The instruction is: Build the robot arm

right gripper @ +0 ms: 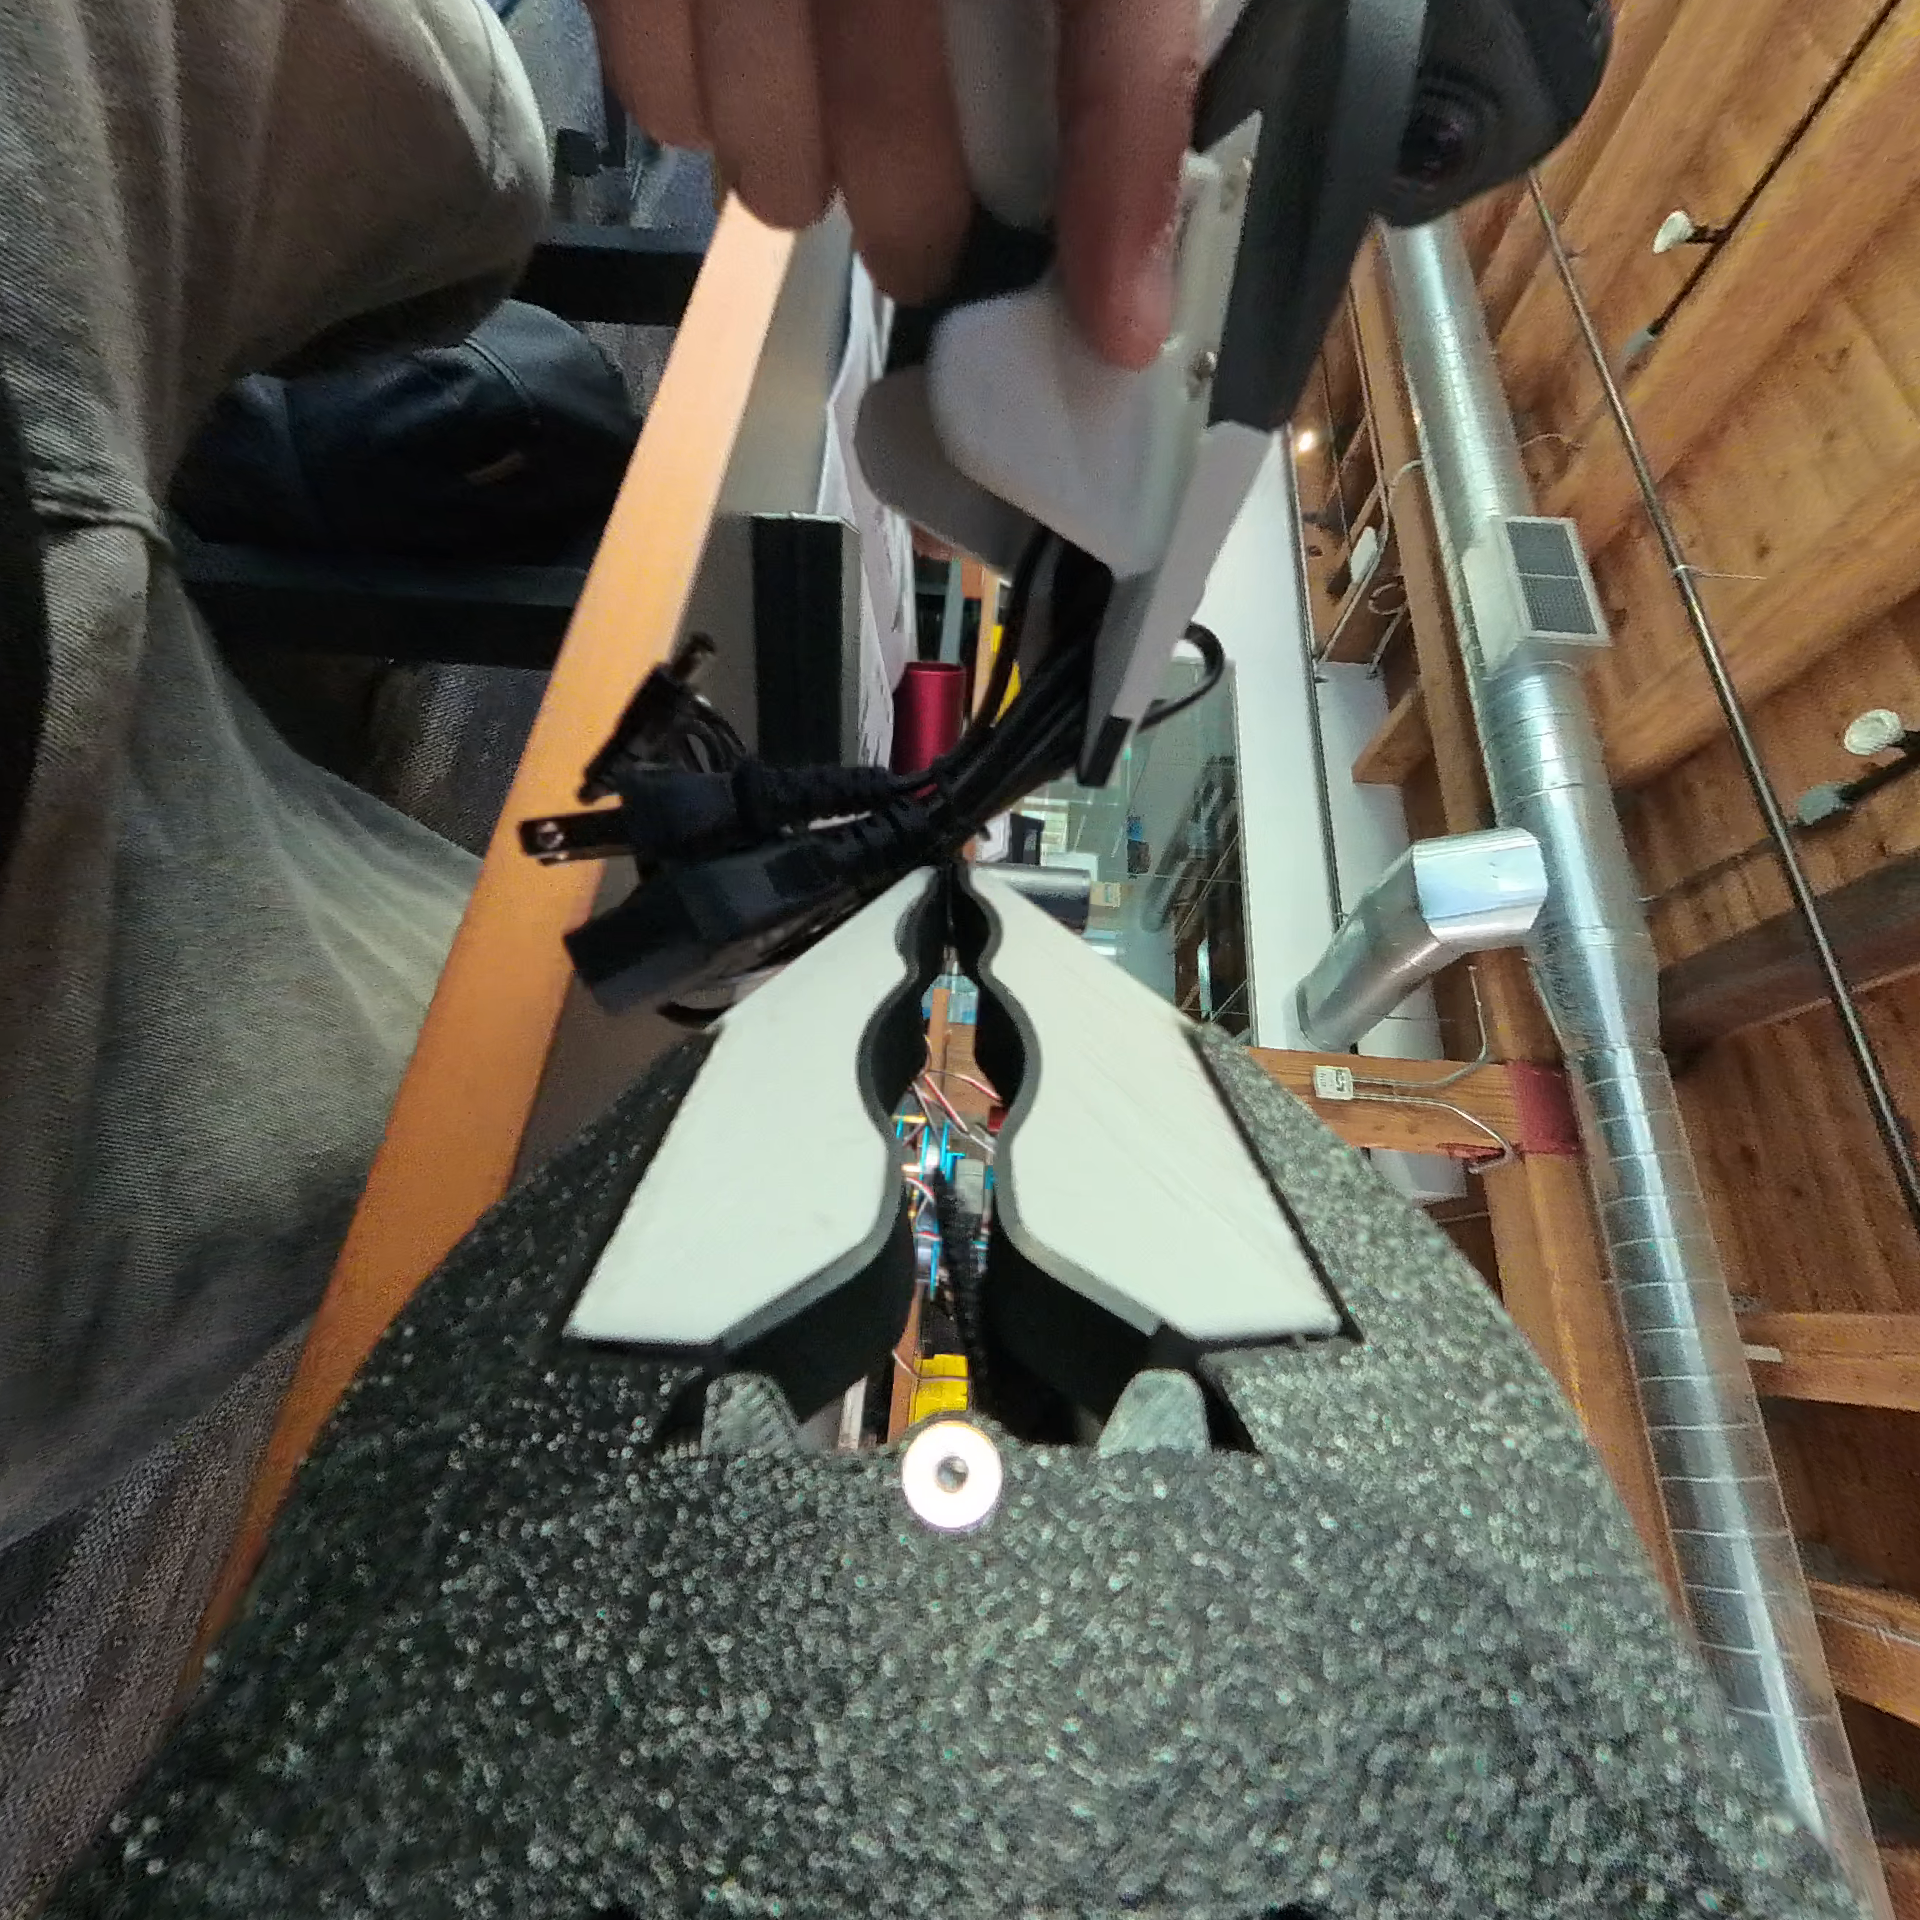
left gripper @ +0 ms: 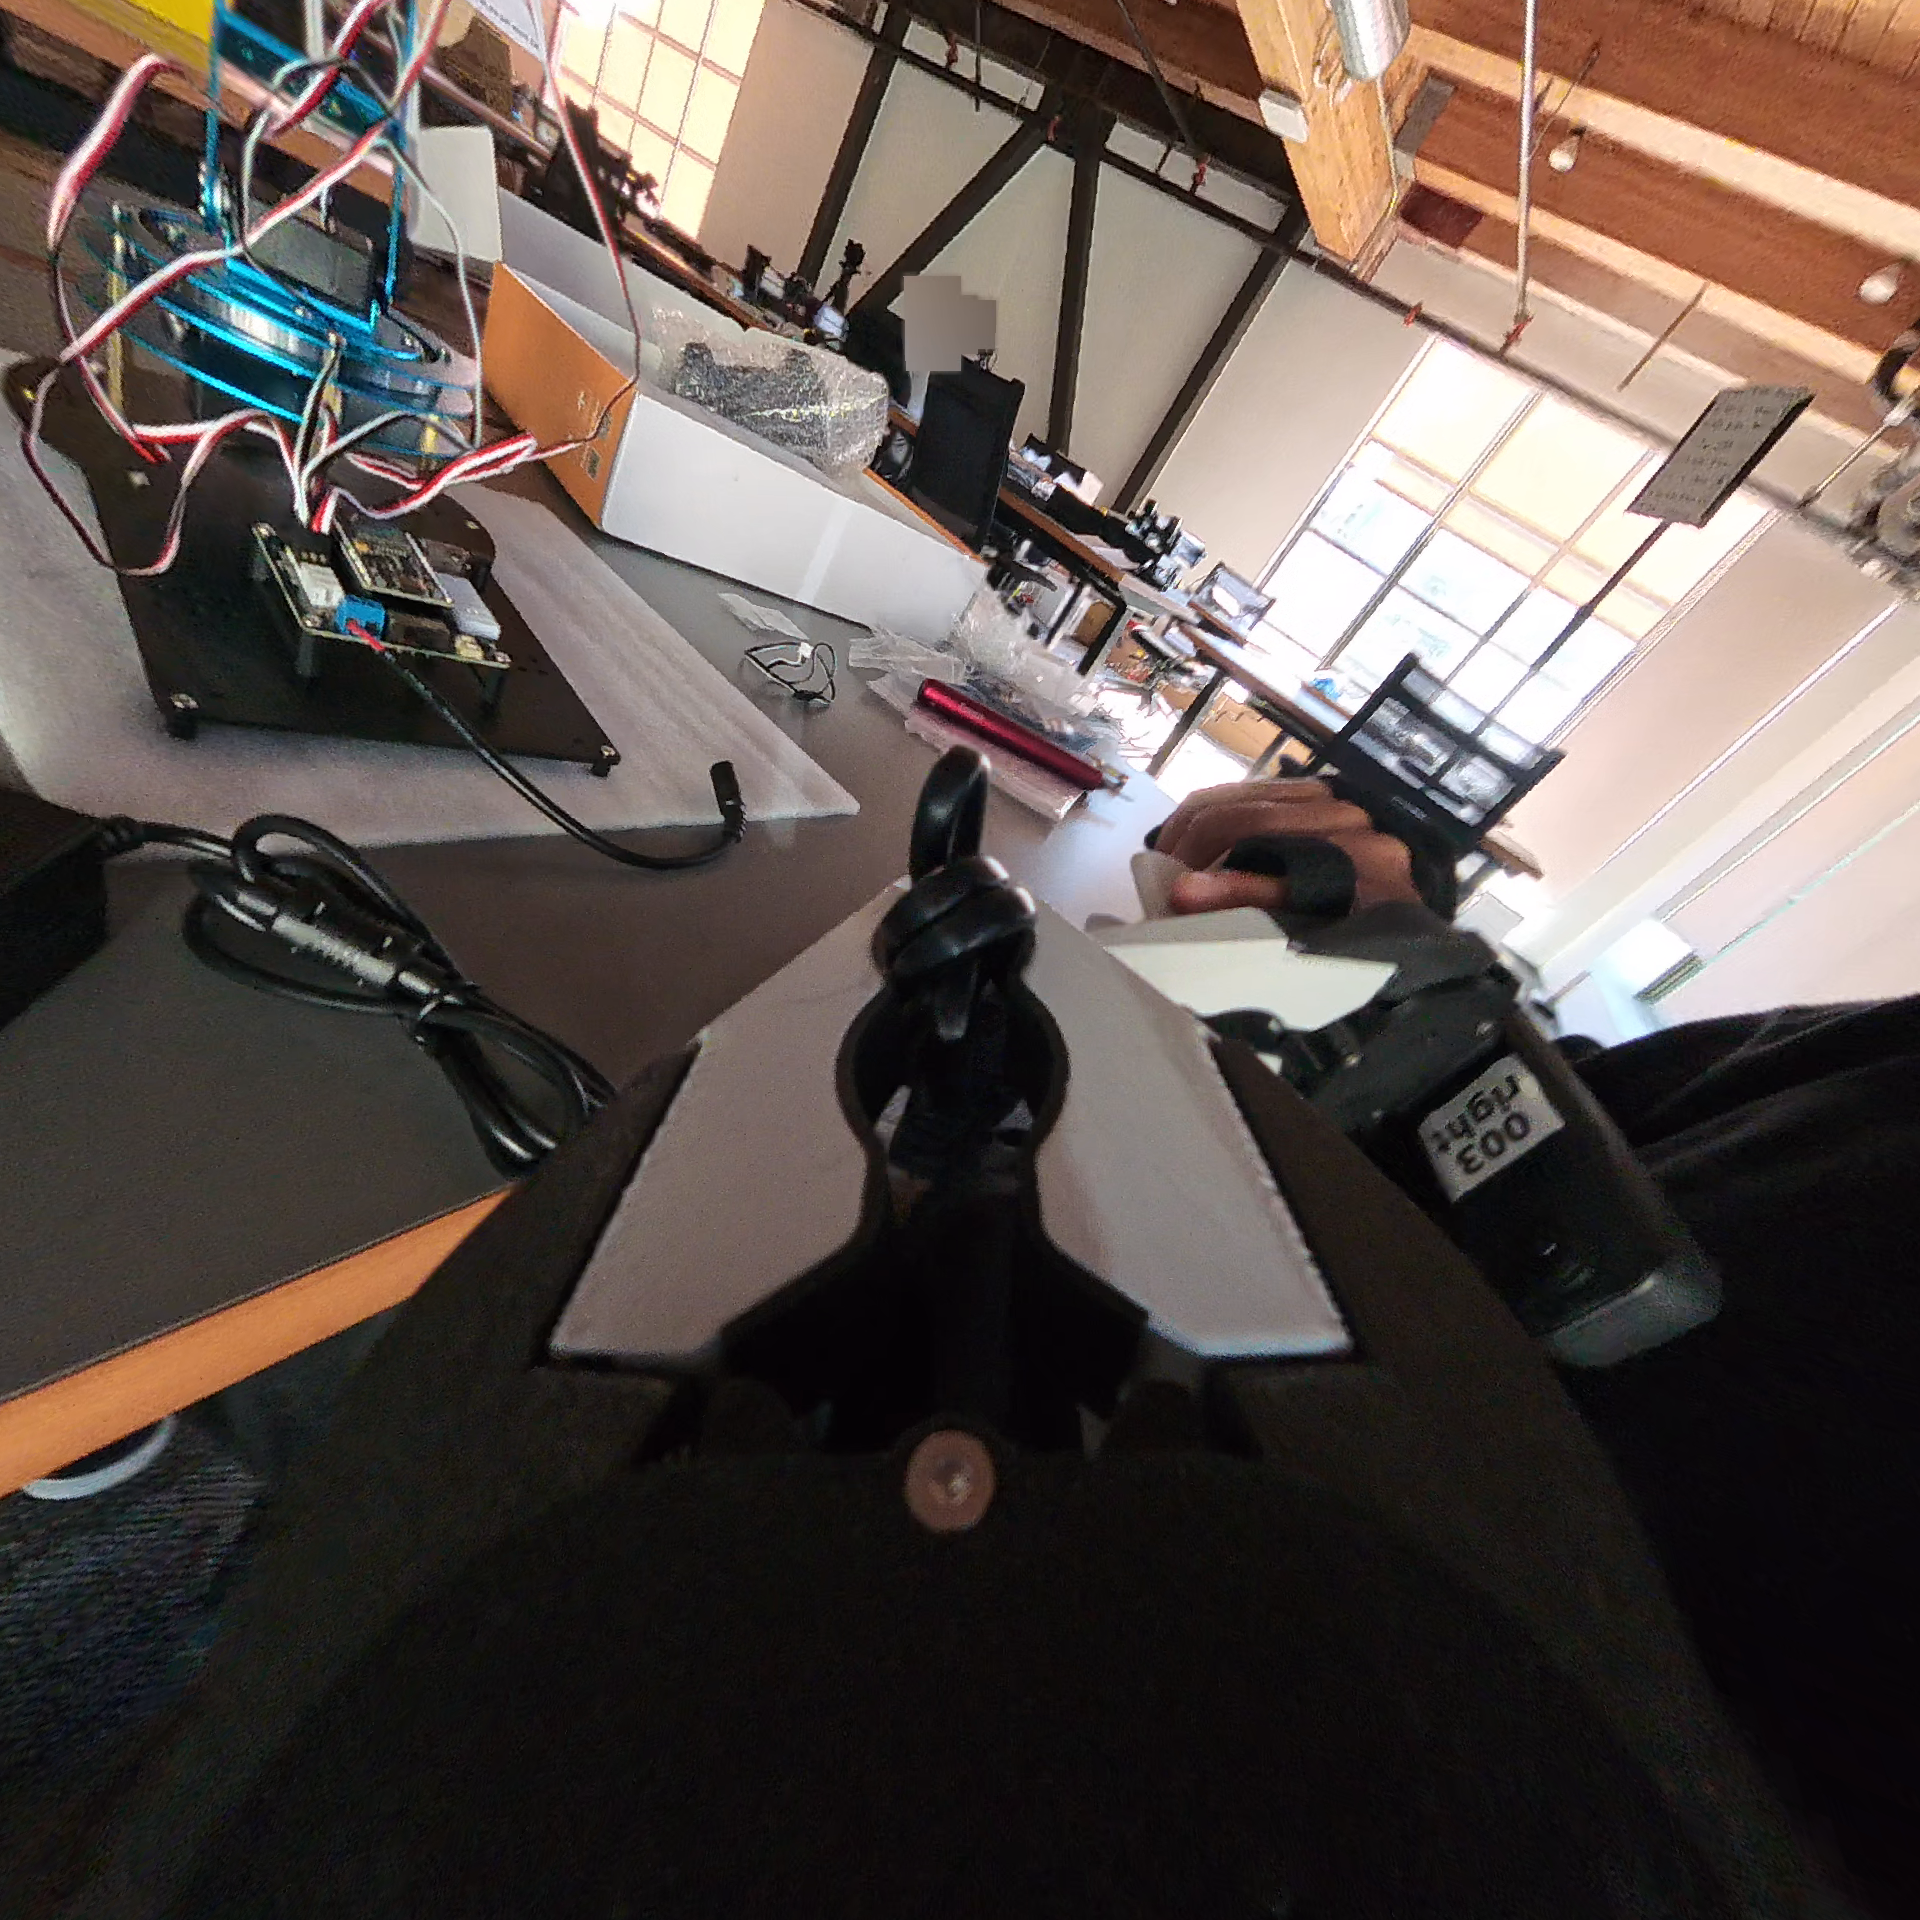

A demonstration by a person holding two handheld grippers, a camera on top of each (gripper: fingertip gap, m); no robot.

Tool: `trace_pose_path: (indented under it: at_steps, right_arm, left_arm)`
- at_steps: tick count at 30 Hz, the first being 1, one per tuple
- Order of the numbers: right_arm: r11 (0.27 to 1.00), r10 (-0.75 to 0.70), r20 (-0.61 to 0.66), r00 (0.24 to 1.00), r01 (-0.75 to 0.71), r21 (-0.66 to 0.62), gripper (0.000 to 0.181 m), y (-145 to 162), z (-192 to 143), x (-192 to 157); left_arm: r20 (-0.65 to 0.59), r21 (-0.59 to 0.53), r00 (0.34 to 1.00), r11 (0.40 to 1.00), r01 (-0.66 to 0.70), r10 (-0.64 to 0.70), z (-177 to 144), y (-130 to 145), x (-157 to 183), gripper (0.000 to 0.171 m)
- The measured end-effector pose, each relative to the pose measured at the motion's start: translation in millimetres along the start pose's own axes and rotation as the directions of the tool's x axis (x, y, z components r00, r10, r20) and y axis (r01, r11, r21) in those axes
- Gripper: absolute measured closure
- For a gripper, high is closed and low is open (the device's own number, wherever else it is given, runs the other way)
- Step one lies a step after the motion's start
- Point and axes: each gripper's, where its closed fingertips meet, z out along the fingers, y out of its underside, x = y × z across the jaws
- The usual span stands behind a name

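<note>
I am clamping the bundled black cable (left gripper: 961,914) in the left hand-held gripper (left gripper: 951,894) while the right hand-held gripper (right gripper: 951,883) is pinching its tie, both lifting it off the worktop (left gripper: 312,1039).

2 close wrist views, shared cable (left gripper: 961,925)

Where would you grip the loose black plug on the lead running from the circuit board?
Pinch the plug by its stiff barrel, across its width, coming from above. It lies flat at the edge of the white foam sheet with open space on both sides, while the lead behind it is limp and would likely slip.
</note>
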Motion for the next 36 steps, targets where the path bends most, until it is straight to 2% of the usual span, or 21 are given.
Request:
trace_pose_path:
  at_steps: [4,6,8,10,12,14,16,18,20,22,23,25,27,30,32,34,36]
  right_arm:
    - [0.998,0.066,-0.048,0.997,-0.065,0.010,0.181,8.7,-3.1,11.2]
    - [0.958,0.278,0.039,0.960,-0.280,0.062,0.180,8.4,-2.8,7.4]
    - [0.830,0.523,0.187,0.832,-0.547,0.111,0.171,7.2,-5.6,8.7]
    - [0.611,0.720,0.332,0.609,-0.784,0.110,0.165,8.5,-9.0,16.1]
    - [0.321,0.808,0.509,0.297,-0.946,0.041,0.158,5.9,-12.8,19.0]
    - [0.027,0.770,0.638,-0.011,-0.998,-0.050,0.149,4.5,-16.9,27.0]
    - [-0.180,0.643,0.726,-0.245,-0.969,-0.168,0.150,3.1,-21.5,31.5]
    - [-0.313,0.497,0.740,-0.452,-0.889,-0.333,0.148,2.3,-21.0,26.3]
    - [-0.403,0.322,0.716,-0.619,-0.774,-0.488,0.140,0.1,-21.9,22.3]
    - [-0.438,0.122,0.658,-0.743,-0.636,-0.636,0.141,-1.9,-26.4,18.4]
    - [-0.429,0.065,0.644,-0.763,-0.604,-0.672,0.147,-4.0,-29.3,15.3]
    - [-0.396,0.045,0.632,-0.774,-0.595,-0.700,0.157,-10.3,-32.1,7.6]
    - [-0.406,0.028,0.635,-0.772,-0.589,-0.698,0.163,-11.2,-31.2,10.9]
    - [-0.383,0.076,0.657,-0.750,-0.630,-0.676,0.178,-12.4,-32.1,7.6]
    - [-0.401,0.150,0.668,-0.729,-0.662,-0.633,0.181,-7.8,-26.9,7.2]
    - [-0.357,0.266,0.697,-0.666,-0.740,-0.570,0.181,-6.1,-24.5,4.2]
    - [-0.265,0.457,0.732,-0.505,-0.863,-0.431,0.181,-4.7,-20.2,4.5]
  left_arm:
    - [0.035,-0.012,0.991,0.991,-0.132,0.132,0.6,-0.7,7.0,0.163]
    - [0.072,-0.009,0.977,0.979,-0.203,0.203,-0.9,-1.6,9.6,0.163]
    - [0.107,0.004,0.960,0.965,-0.260,0.258,-3.6,-4.7,10.2,0.163]
    - [0.103,0.023,0.952,0.956,-0.293,0.290,-5.3,-8.2,14.3,0.163]
    - [0.108,0.032,0.942,0.946,-0.323,0.318,-5.6,-10.4,16.9,0.163]
    - [0.111,0.031,0.929,0.934,-0.357,0.352,-5.0,-9.8,18.6,0.163]
    - [0.104,0.032,0.922,0.926,-0.377,0.372,-4.4,-8.6,21.4,0.162]
    - [0.099,0.033,0.909,0.911,-0.410,0.405,-4.0,-7.8,25.2,0.162]
    - [0.087,0.033,0.885,0.887,-0.461,0.457,-3.4,-6.1,31.2,0.163]
    - [0.068,0.033,0.865,0.865,-0.500,0.497,-2.7,-3.6,37.5,0.162]
    - [0.062,0.035,0.857,0.857,-0.514,0.512,-2.6,-2.8,40.3,0.162]
    - [0.053,0.030,0.844,0.844,-0.536,0.534,-1.8,-0.8,44.3,0.162]
    - [0.050,0.024,0.832,0.833,-0.553,0.552,-0.9,1.3,46.3,0.162]
    - [0.048,0.020,0.830,0.830,-0.557,0.555,0.0,2.7,46.7,0.162]
    - [0.051,0.012,0.827,0.828,-0.561,0.560,0.6,3.5,45.6,0.162]
    - [0.065,-0.006,0.826,0.828,-0.561,0.560,2.0,5.1,41.7,0.162]
    - [0.097,-0.029,0.832,0.837,-0.546,0.546,3.4,6.0,32.7,0.162]
